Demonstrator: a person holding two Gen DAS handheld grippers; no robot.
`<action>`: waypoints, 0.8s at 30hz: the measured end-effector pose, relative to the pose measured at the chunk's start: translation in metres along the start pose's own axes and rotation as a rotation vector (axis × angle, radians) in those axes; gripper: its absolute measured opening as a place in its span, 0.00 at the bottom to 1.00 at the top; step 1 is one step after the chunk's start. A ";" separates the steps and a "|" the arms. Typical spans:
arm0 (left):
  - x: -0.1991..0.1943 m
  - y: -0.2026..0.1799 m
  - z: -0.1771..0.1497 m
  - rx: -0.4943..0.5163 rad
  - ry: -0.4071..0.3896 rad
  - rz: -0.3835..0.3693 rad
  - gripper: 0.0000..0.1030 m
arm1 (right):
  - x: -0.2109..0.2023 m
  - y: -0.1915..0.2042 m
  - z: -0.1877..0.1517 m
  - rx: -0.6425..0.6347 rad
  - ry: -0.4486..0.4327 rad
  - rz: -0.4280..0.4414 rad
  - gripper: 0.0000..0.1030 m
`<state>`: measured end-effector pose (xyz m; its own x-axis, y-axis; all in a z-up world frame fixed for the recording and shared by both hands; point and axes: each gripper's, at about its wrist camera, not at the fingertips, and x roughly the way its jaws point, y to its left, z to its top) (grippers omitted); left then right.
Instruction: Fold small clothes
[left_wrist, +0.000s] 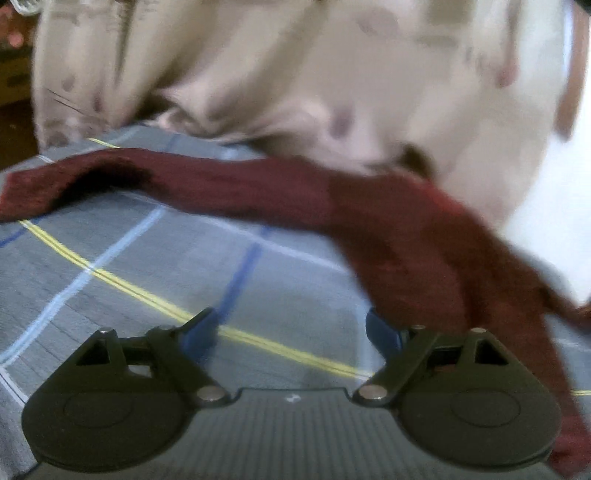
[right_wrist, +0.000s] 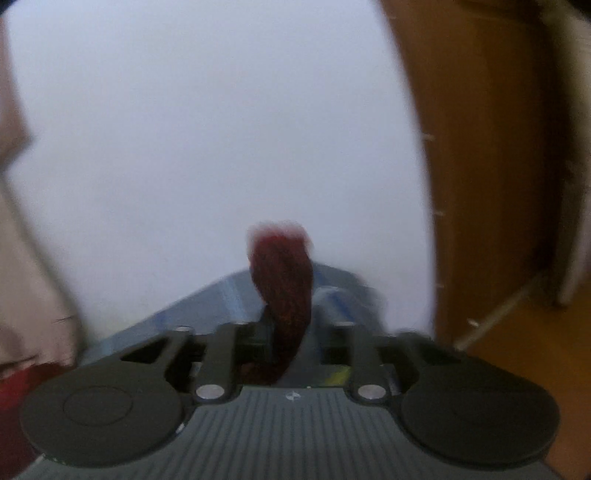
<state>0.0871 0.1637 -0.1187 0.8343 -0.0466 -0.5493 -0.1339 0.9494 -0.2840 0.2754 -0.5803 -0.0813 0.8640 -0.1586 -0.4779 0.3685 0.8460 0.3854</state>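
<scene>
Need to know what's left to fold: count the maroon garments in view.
1. A maroon knit piece lies across the plaid cover, its far end pinched in the right tongs. The left tongs are open. Others may be hidden.

Left hand-held gripper (left_wrist: 291, 328) agape, right hand-held gripper (right_wrist: 291, 332) clamped.

I observed a grey bedsheet with pale blue, dark blue and yellow check lines (left_wrist: 147, 266) covering the supporting surface. On it lay the far end of a long maroon knitted sock (left_wrist: 229, 184), its other end raised off the sheet towards the right. A crumpled cream fabric with faint mauve spots (left_wrist: 258, 74) rested on the sheet's far edge, behind the sock.
</scene>
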 end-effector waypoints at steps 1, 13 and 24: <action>-0.008 -0.002 0.002 -0.024 0.007 -0.035 0.85 | -0.006 -0.008 -0.007 0.055 -0.016 0.006 0.62; -0.061 -0.021 -0.059 -0.211 0.294 -0.426 0.85 | -0.208 0.130 -0.215 -0.360 0.288 0.619 0.86; -0.060 -0.103 -0.084 0.119 0.214 -0.408 0.85 | -0.233 0.155 -0.291 -0.448 0.332 0.528 0.93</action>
<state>0.0055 0.0431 -0.1226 0.6755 -0.4738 -0.5650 0.2542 0.8689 -0.4247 0.0311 -0.2641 -0.1405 0.7123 0.4250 -0.5586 -0.3000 0.9038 0.3051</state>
